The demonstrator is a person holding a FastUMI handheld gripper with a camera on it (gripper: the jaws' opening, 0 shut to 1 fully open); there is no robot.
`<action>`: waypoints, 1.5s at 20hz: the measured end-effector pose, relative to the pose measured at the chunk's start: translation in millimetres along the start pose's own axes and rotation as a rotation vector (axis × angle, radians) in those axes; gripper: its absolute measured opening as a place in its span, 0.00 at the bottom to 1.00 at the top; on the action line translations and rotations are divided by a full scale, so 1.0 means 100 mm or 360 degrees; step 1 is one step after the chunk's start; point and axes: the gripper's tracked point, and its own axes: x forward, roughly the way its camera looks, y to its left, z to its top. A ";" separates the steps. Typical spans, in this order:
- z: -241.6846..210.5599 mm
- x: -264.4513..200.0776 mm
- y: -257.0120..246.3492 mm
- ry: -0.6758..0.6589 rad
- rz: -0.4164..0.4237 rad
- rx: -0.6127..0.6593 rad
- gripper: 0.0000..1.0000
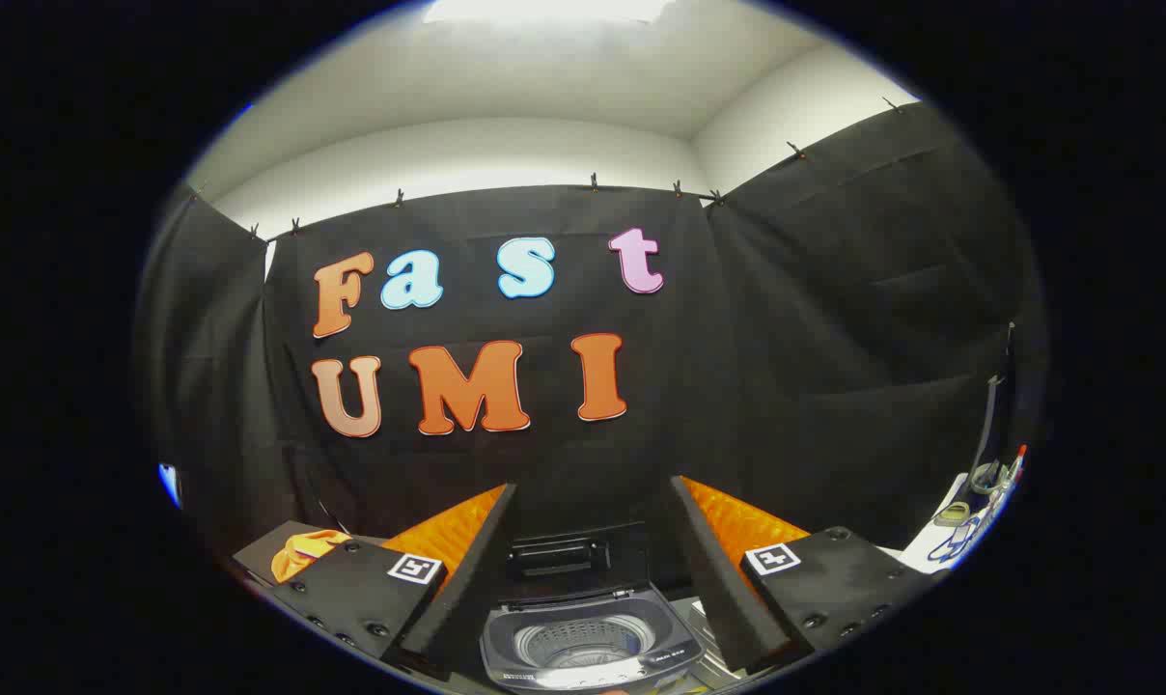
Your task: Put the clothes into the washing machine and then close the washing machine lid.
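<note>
A: Where do things stand?

B: Right at the start, I'd judge. The gripper [583, 579] hangs with its fingers [462, 569] spread wide and nothing between them. The washing machine [583, 642] sits just ahead, in the gap, at six o'clock.

A: Lid up?

B: Yes, the lid [569, 555] stands tilted open toward twelve o'clock, behind the drum [583, 639], whose mouth faces upward. No garment shows inside.

A: And the clothes?

B: An orange bundle [303, 555] lies at about nine o'clock of the machine, beyond the left finger, on a dark surface [260, 550]. It is crumpled, so I cannot tell a long axis.

A: Next?

B: Probably swing toward nine o'clock, lower, and pinch the cloth.
</note>
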 end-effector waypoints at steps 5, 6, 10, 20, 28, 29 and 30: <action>0.02 -0.04 0.14 -0.0044 0.0043 -0.0035 0.98; 0.05 -0.05 0.21 -0.0055 0.0062 -0.0041 0.98; 0.07 -0.04 0.34 -0.0086 0.0101 -0.0058 0.98; 0.04 0.00 0.39 -0.0091 0.0069 -0.0026 0.98; -0.01 0.05 0.70 -0.0076 0.0121 -0.0020 0.98; -0.04 0.06 0.78 -0.0069 0.0138 -0.0027 0.98; -0.06 0.09 0.87 -0.0062 0.0157 -0.0033 0.98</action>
